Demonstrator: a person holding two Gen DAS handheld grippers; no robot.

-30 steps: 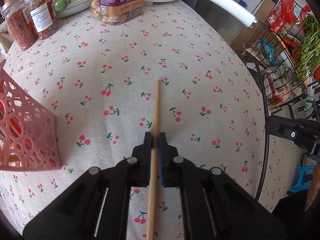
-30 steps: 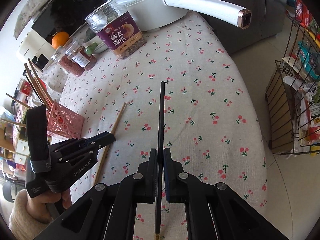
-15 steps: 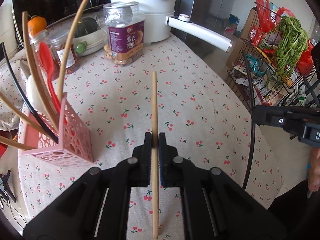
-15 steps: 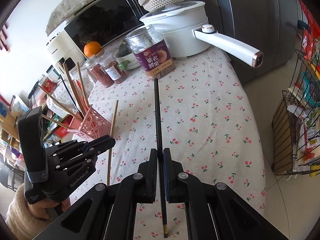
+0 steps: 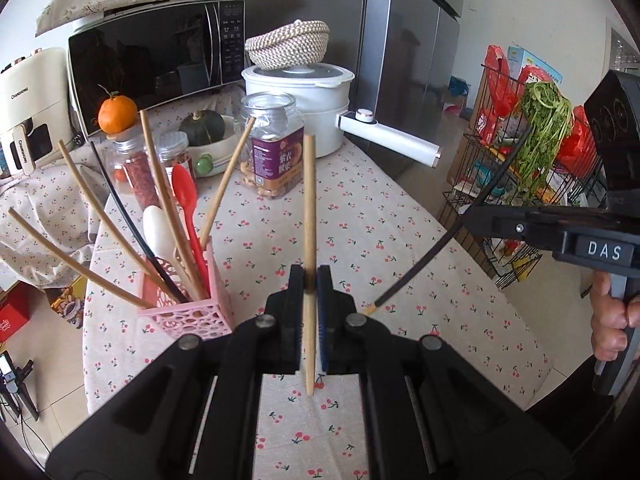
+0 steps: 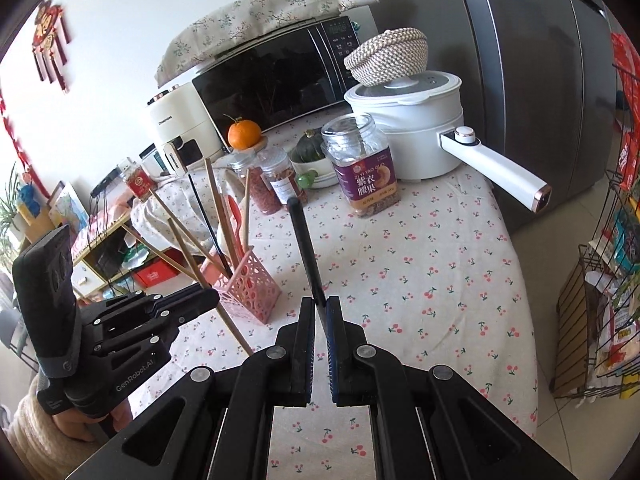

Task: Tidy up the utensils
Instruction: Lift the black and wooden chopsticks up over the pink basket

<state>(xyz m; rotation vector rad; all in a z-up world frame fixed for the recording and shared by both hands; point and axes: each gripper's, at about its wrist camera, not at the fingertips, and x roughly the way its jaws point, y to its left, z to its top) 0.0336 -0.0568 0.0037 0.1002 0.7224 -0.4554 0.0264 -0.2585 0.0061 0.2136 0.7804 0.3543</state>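
My left gripper (image 5: 309, 276) is shut on a wooden chopstick (image 5: 309, 200), held upright above the cherry-print tablecloth (image 5: 380, 232). My right gripper (image 6: 319, 304) is shut on a black chopstick (image 6: 305, 248), also tilted up; it shows in the left wrist view (image 5: 440, 240) to the right. A pink perforated utensil holder (image 5: 192, 308) stands left of the left gripper, holding several wooden chopsticks, a black one, a red spoon (image 5: 185, 192) and a white spoon (image 5: 157, 228). In the right wrist view the holder (image 6: 252, 288) is left of centre, with the left gripper (image 6: 208, 300) just in front of it.
At the table's back stand a purple-labelled nut jar (image 5: 276, 152), two red-filled jars (image 5: 128, 168), a white pot with a long handle (image 5: 384, 140), a bowl with a squash (image 5: 204, 128), an orange and a microwave (image 5: 152, 64). A wire rack with greens (image 5: 532, 152) is right of the table.
Both grippers have lifted their chopsticks off the table and tilted them upright. The pink holder has come into fuller view to the left.
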